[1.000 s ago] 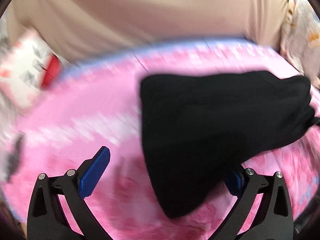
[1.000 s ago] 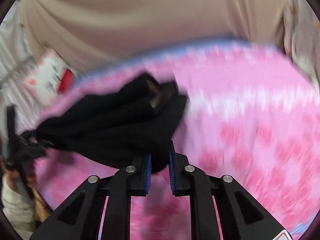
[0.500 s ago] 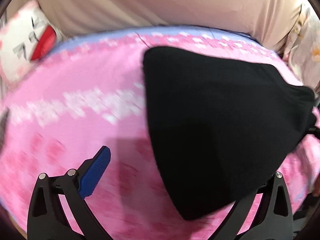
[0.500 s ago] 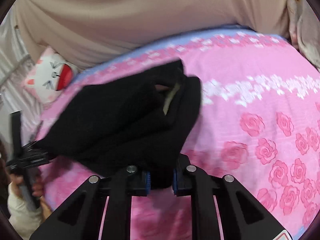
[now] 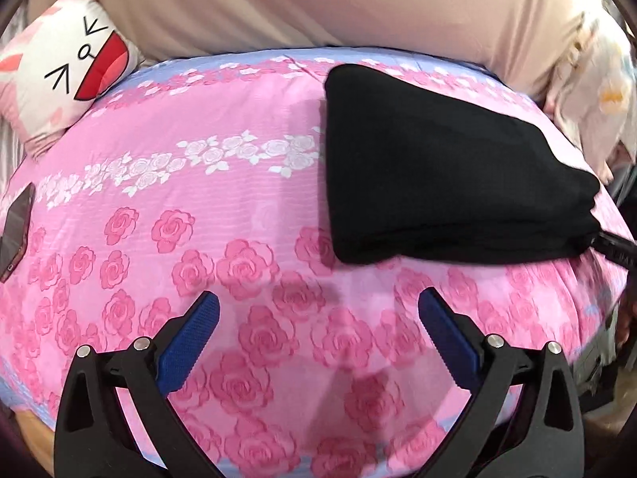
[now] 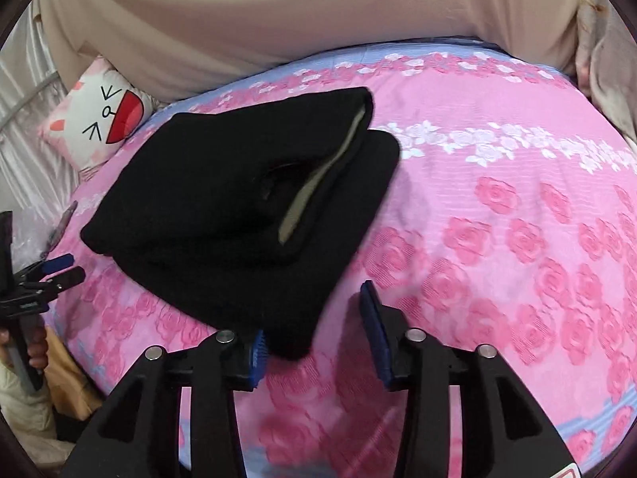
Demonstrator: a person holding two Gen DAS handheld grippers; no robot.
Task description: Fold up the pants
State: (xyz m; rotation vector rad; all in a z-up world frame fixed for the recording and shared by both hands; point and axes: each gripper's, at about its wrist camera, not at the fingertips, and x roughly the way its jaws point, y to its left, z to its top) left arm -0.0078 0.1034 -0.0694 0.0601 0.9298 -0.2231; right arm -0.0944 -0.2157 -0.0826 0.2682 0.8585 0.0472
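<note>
Here the pants (image 5: 434, 183) lie folded in a black bundle on the bed (image 5: 223, 207), toward its far edge by the person's beige shirt. The left gripper (image 5: 318, 318) hangs spread wide over bare sheet, its fingers (image 5: 199, 326) holding nothing, the pants well ahead. Only the right view shows the open end of the bundle, with pale lining (image 6: 318, 183) between the layers. The right gripper (image 6: 314, 322) also stands open; the near corner of the pants lies between its fingers (image 6: 374, 318), ungripped. A pillow (image 5: 67, 71) sits at the far left corner, and only the left view shows the phone (image 5: 16, 231) at the left edge.
</note>
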